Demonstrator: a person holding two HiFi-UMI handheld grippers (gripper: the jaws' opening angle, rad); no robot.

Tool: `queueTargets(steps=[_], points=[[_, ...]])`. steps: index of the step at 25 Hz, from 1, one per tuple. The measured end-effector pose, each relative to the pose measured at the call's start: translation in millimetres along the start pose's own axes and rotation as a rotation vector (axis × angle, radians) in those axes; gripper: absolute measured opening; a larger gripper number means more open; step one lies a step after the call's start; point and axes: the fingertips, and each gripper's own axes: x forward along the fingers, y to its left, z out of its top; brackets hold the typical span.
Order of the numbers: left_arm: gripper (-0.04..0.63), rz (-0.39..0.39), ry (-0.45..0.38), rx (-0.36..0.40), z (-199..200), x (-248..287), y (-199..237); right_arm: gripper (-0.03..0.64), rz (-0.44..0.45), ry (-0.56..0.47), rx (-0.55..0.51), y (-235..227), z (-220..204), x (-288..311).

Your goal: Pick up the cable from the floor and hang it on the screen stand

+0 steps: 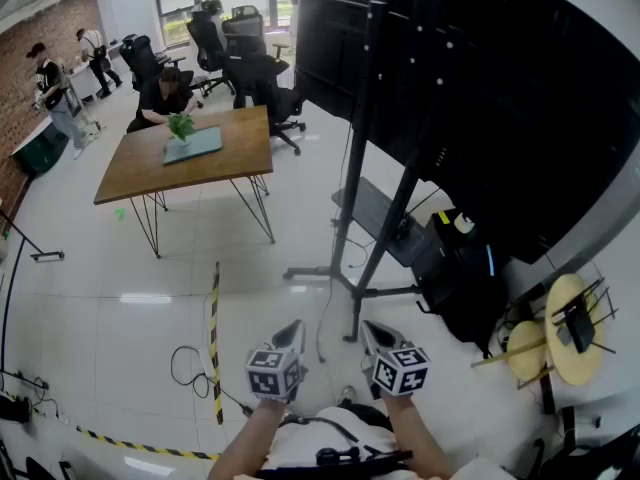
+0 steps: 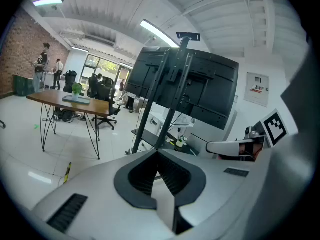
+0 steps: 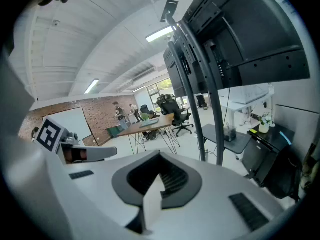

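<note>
A thin black cable (image 1: 186, 367) lies in a loose loop on the white floor, left of my grippers. The black screen stand (image 1: 362, 158) rises ahead with a large dark screen (image 1: 480, 88) on it. It also shows in the left gripper view as slanted poles (image 2: 167, 104) and close by in the right gripper view (image 3: 212, 109). My left gripper (image 1: 293, 331) and right gripper (image 1: 371, 330) hang side by side above the floor near the stand's foot. Both are shut, with nothing between the jaws (image 2: 159, 152) (image 3: 161, 157). Neither touches the cable.
Yellow-black tape (image 1: 213, 333) runs across the floor beside the cable. A wooden table (image 1: 215, 163) with a plant stands at the back left, with office chairs (image 1: 250, 58) and people behind it. Black equipment (image 1: 462, 278) and round yellow discs (image 1: 565, 333) crowd the right.
</note>
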Motion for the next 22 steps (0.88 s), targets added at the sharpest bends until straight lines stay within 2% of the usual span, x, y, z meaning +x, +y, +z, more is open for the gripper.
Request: queueTargets(steps=[13, 22], points=[[0.000, 0.026, 0.027, -0.007, -2, 21, -3, 0.008, 0.022, 0.002, 0.009, -18, 8, 10], [0.000, 0.044, 0.074, 0.010, -8, 68, -14, 0.008, 0.035, -0.002, 0.027, -64, 24, 21]])
